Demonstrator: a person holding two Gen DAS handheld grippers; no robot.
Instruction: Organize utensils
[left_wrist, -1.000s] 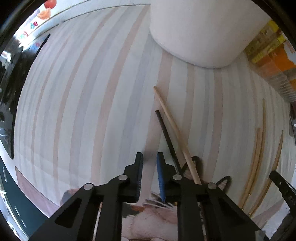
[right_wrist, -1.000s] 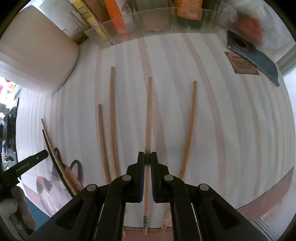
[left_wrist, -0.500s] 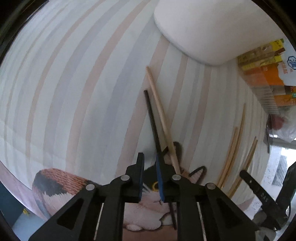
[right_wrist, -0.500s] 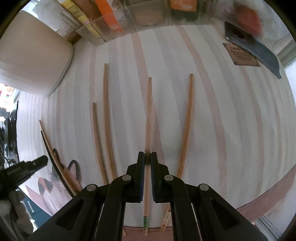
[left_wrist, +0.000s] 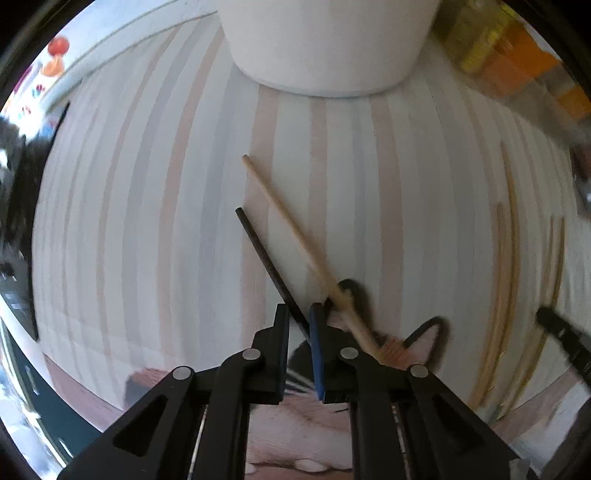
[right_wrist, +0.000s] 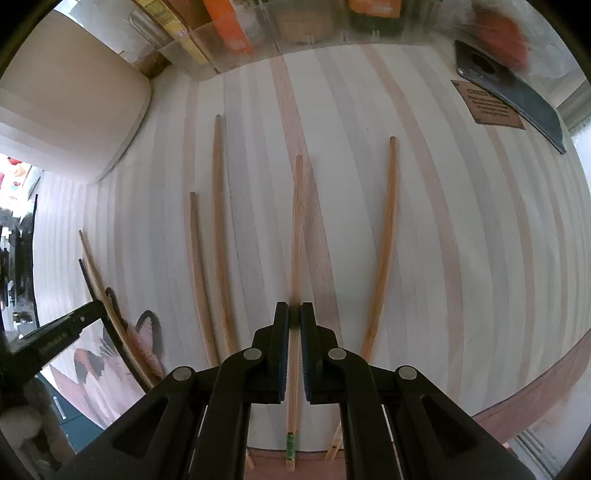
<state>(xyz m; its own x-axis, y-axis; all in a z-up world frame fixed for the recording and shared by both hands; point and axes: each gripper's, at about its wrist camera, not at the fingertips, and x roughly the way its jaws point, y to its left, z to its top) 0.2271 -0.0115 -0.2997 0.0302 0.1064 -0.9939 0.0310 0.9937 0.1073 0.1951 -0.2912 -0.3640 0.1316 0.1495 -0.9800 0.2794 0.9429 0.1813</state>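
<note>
Left wrist view shows the left gripper (left_wrist: 299, 310) with its fingers narrowed around a black chopstick (left_wrist: 264, 260), which lies on the striped surface (left_wrist: 129, 221) just beside a pale wooden stick (left_wrist: 295, 236); whether the pads are actually pinching it cannot be told. Right wrist view shows the right gripper (right_wrist: 294, 314) with fingers nearly shut on a wooden chopstick (right_wrist: 297, 229), which runs straight between them. Two sticks lie to its left (right_wrist: 218, 236) and one to its right (right_wrist: 384, 236), all roughly parallel. To do this step well, each gripper should probably close squarely on its own stick only, then lift evenly so the neighbouring pale stick is not dragged along.
</note>
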